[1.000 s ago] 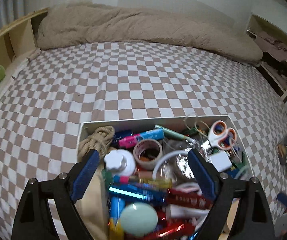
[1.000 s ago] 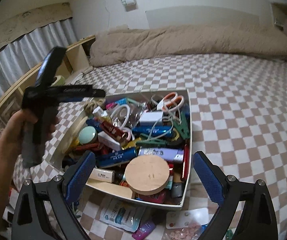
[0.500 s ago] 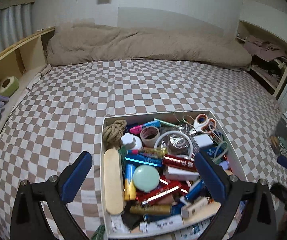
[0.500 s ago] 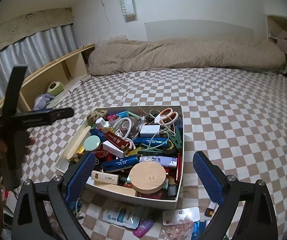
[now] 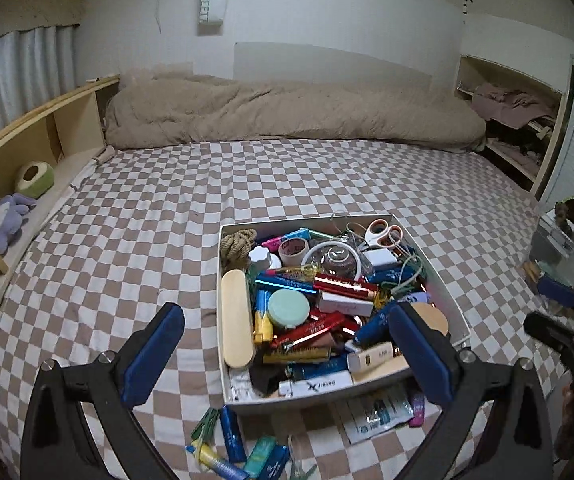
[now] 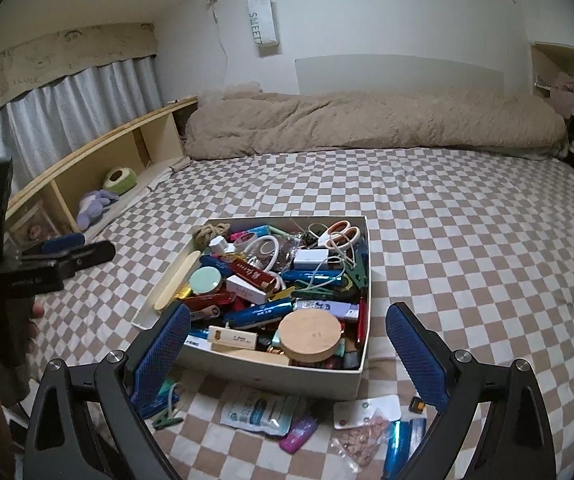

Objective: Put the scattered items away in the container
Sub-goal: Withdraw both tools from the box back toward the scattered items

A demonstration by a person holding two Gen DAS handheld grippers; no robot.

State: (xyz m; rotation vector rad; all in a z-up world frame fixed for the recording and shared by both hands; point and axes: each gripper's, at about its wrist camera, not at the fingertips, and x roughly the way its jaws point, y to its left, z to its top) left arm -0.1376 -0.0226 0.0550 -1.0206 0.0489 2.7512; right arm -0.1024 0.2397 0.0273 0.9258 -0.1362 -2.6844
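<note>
A white box [image 5: 243,400] [image 6: 363,280] sits on the checkered bed, heaped with small items: scissors [image 6: 341,234], a round wooden lid [image 6: 311,332], a mint round case [image 5: 289,307], rope [image 5: 239,242]. Loose items lie on the bed in front of it: a white packet [image 6: 261,410], a pink tube [image 6: 298,432], a bag of pink bits [image 6: 361,436], blue tubes [image 5: 233,432], a green clip [image 5: 205,426]. My left gripper [image 5: 287,356] is open and empty above the box's near end. My right gripper [image 6: 287,356] is open and empty, also near the box's front.
A beige duvet [image 5: 287,112] lies across the head of the bed. A wooden shelf [image 5: 15,152] with a plush toy [image 5: 9,220] runs along the left. The left gripper's handle and hand show at the left of the right wrist view [image 6: 3,276].
Both grippers have pulled back and up from the box, so more of the bed and the loose items in front of it show. Both stay open.
</note>
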